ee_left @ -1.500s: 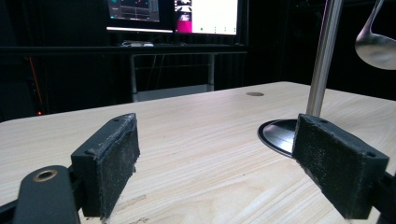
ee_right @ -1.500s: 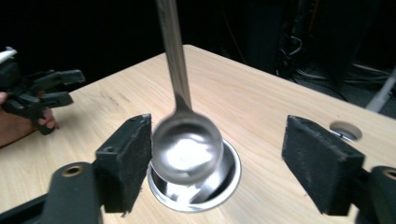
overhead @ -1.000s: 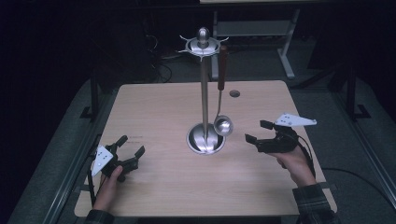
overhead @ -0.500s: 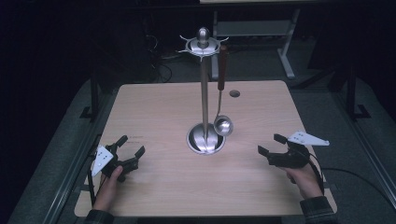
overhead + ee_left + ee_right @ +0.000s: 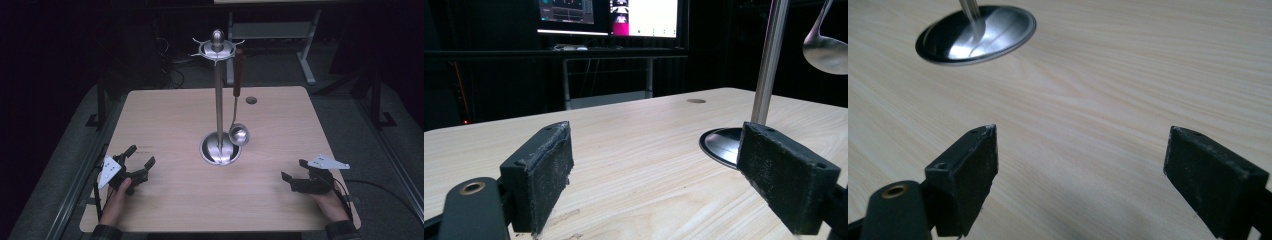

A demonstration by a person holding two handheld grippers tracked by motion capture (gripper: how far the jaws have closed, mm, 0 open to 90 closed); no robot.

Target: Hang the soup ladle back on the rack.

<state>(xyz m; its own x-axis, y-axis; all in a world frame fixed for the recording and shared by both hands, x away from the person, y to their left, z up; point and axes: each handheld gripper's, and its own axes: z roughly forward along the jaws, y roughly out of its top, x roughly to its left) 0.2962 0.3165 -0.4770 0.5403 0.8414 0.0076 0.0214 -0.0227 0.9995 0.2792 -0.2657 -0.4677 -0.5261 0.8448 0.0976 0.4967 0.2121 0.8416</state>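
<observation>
Both sets of jaws are spread wide with nothing in them: the left gripper [image 5: 142, 164] sits low at the table's [image 5: 170, 120] near-left corner, the right gripper [image 5: 295, 171] near the near-right edge, each held in a hand and well apart from the stand [image 5: 218, 100]. The stand is in the middle of the table, its round steel base [image 5: 975, 35] showing ahead of the right jaws. A ladle [image 5: 239, 134] with a brown handle hangs from its top, the bowl just above the base.
</observation>
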